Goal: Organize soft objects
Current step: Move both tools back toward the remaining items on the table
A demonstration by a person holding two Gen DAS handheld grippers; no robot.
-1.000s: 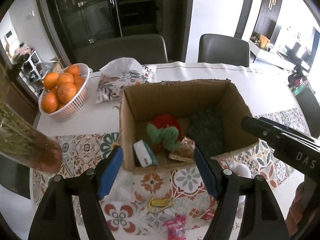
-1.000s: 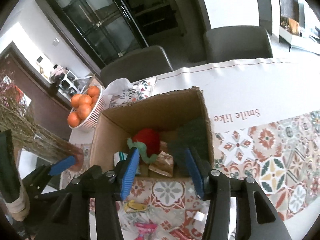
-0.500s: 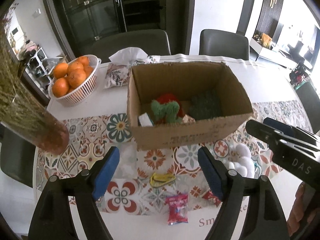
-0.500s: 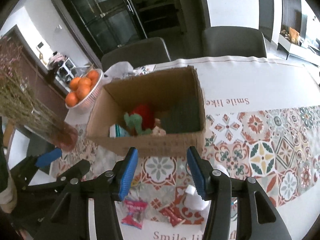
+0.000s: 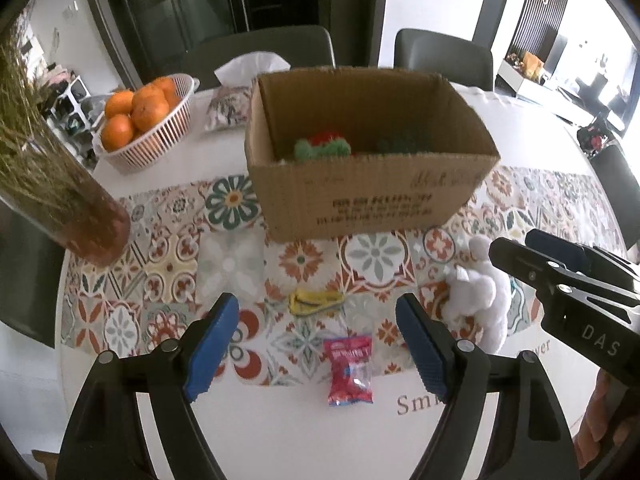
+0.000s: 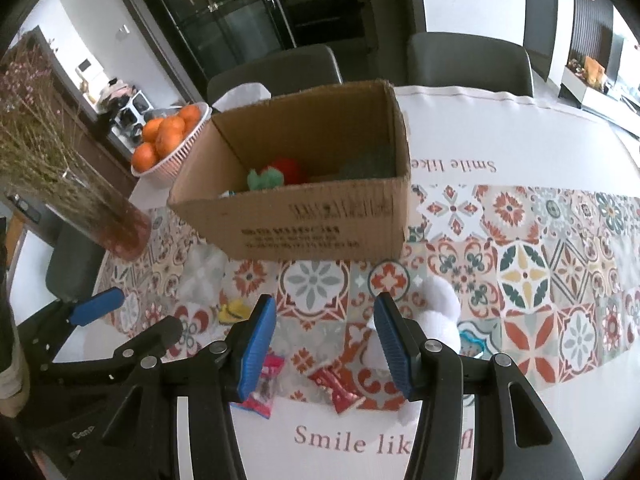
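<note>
Cardboard box [image 5: 372, 196] one; white plush [image 5: 482, 296] one; left gripper [image 5: 318, 344], right gripper [image 6: 326, 344] both apart, empty.

Both wrist cameras look steeply down along their own blue fingers from near above the table, the left beside the right, sharing the box [image 5: 372, 184] [image 6: 304, 208] and white plush [image 5: 480, 292] [image 6: 440, 312].

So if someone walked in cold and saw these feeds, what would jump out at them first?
Probably the open brown cardboard box in the middle of the patterned tablecloth, with red and green soft things already inside. Next, the white plush toy lying in front of the box towards the right, and the pink snack packet nearer the table's front edge. At back left, the white basket of oranges stands out.
</note>
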